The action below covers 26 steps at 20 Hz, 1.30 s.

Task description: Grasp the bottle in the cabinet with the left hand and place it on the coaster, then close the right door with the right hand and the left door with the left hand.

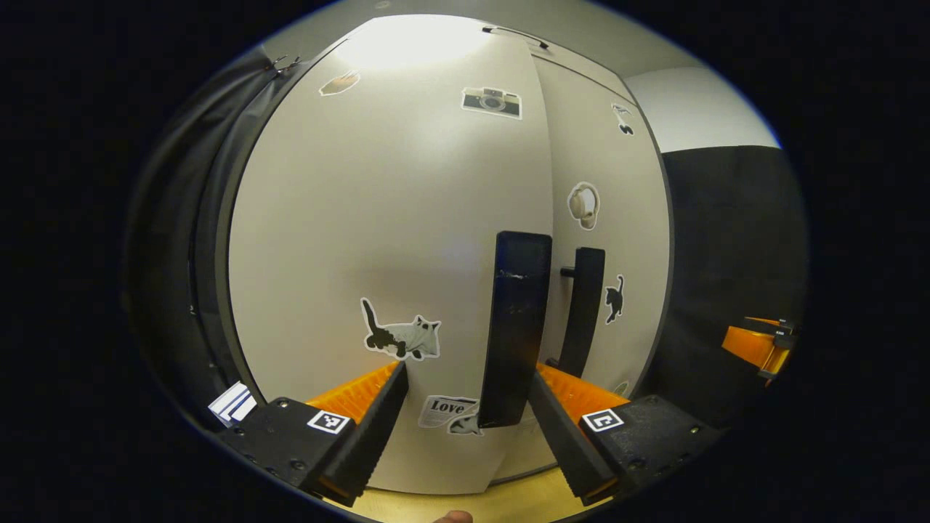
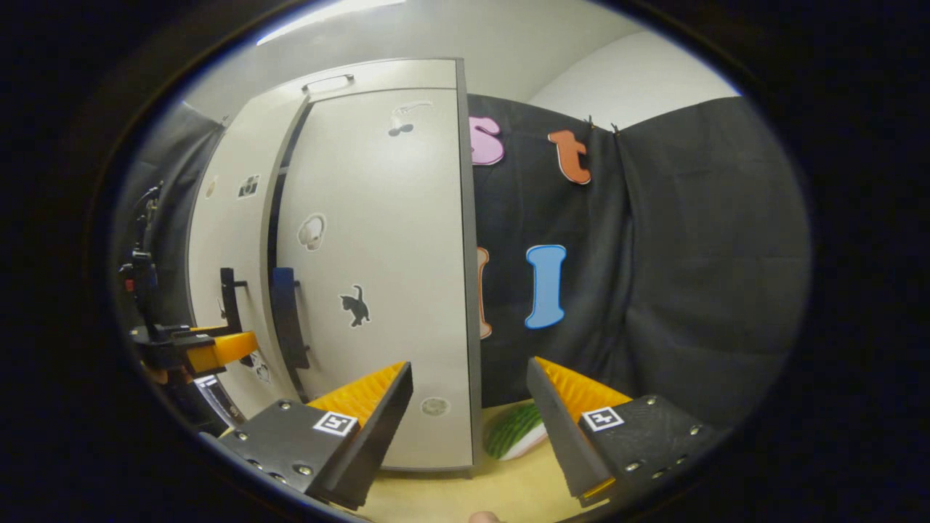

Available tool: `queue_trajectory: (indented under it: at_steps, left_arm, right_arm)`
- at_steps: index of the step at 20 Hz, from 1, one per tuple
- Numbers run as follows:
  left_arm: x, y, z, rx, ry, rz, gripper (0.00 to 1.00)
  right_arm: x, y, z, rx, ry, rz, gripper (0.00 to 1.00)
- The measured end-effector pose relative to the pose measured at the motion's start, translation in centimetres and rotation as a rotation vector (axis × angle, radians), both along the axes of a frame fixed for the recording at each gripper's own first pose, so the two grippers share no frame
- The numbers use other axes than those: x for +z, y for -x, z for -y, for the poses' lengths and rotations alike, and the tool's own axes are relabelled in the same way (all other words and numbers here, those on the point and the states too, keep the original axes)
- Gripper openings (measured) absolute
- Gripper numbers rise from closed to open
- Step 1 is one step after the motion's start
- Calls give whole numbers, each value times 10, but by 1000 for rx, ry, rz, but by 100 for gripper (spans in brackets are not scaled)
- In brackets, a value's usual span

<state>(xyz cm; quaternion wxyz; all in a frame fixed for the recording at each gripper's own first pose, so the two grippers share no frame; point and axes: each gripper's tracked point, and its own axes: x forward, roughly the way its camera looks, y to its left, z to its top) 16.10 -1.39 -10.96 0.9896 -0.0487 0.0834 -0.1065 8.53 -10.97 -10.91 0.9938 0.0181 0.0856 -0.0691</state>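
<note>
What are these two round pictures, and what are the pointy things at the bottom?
A person holds a grabbing tool in each hand. Each hand-held gripper carries a small camera looking out along its two fingers, so those pointy things are the fingers.

The left gripper view looks at a white cabinet covered in stickers, like a cat sticker. The left hand-held gripper is open right in front of the left door's dark handle.

The right gripper view comes from further right. The right hand-held gripper is open and holds nothing. A watermelon-patterned thing lies on the wooden table beside the cabinet.
</note>
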Motion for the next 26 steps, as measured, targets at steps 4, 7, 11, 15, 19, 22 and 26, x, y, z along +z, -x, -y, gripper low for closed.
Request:
queue_trajectory:
  at_steps: [4, 7, 11, 15, 19, 22, 26]
  left_arm:
    - [-2, -4, 0, 11, -31, 3, 100]
    - [-3, -3, 1, 12, -34, 3, 99]
    - [-3, -3, 1, 14, -39, 2, 99]
    - [-3, -3, 2, 15, -30, 4, 97]
    - [-3, -4, 2, 25, -41, 7, 98]
    - [-3, -5, 2, 24, -57, 2, 97]
    - [10, 10, 1, 28, -25, -15, 98]
  right_arm:
    - [-7, -4, 3, -3, -2, -17, 97]
    - [-10, -5, 5, -6, -2, -17, 97]
    - [-10, -9, 4, -4, -2, -18, 97]
    - [-12, -10, 2, 1, 2, -21, 97]
    - [-13, -8, -2, 9, 0, -27, 97]
    - [-11, -3, -8, 24, -7, -25, 97]
    - [-3, 10, -17, 50, 0, -21, 97]
